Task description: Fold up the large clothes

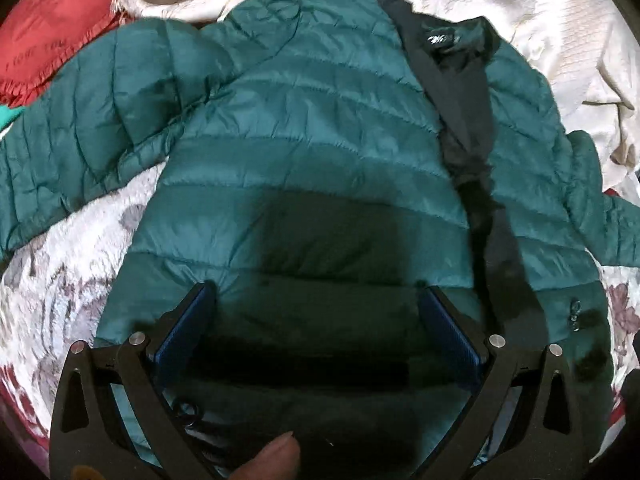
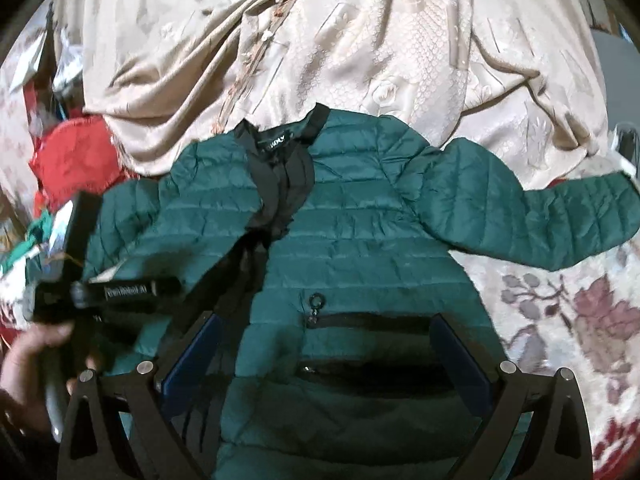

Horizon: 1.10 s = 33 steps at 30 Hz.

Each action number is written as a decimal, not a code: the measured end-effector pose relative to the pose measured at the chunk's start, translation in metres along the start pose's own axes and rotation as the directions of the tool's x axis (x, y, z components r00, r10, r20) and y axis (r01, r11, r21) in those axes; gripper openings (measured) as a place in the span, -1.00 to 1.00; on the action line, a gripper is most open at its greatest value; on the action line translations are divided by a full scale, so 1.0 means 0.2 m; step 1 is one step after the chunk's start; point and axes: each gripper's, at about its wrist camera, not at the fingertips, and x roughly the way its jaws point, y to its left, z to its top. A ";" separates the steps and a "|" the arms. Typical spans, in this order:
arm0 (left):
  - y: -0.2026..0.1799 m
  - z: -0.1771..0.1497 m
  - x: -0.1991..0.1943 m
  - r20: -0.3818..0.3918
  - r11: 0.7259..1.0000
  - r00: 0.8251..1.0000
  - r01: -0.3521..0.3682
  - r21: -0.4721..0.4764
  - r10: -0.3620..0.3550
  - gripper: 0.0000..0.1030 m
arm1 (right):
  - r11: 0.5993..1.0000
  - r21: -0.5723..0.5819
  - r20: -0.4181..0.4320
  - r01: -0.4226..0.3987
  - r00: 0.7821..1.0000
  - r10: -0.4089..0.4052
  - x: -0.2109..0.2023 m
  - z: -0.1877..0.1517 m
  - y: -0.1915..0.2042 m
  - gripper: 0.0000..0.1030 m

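Note:
A teal quilted puffer jacket (image 1: 312,128) lies front up on a floral bedspread, its black zipper placket (image 1: 452,92) running down the middle and both sleeves spread outward. My left gripper (image 1: 316,304) hovers open over the jacket's lower left panel, nothing between its blue pads (image 1: 182,332). My right gripper (image 2: 324,336) hangs open above the lower right panel, near the zip pocket (image 2: 368,320). In the right wrist view the jacket (image 2: 360,232) shows its right sleeve (image 2: 540,216) stretched sideways. The left gripper (image 2: 80,292), held by a hand (image 2: 28,364), appears at the left edge.
A floral bedspread (image 2: 560,320) lies under the jacket. Cream embroidered fabric (image 2: 360,40) is bunched behind the collar. A red frilled cushion (image 1: 48,40) sits at the back left, with mixed clutter (image 2: 36,232) beside it. A thumb (image 1: 276,456) shows at the bottom of the left wrist view.

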 end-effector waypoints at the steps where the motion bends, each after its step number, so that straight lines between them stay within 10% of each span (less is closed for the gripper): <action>1: 0.00 -0.01 0.00 0.003 1.000 1.000 -0.005 0.001 0.005 0.99 | 1.000 -0.013 -0.014 -0.016 1.000 0.016 0.03 0.02 0.01 0.99; 17: -0.11 -0.08 0.02 0.054 0.992 0.993 -0.107 0.070 0.103 0.99 | 0.992 -0.108 -0.285 0.069 0.954 -0.097 0.61 0.10 0.00 1.00; 33: -0.10 -0.07 -0.04 0.119 0.993 0.988 -0.102 0.062 0.094 0.99 | 0.990 -0.115 -0.235 0.079 0.966 -0.105 0.53 0.09 0.00 1.00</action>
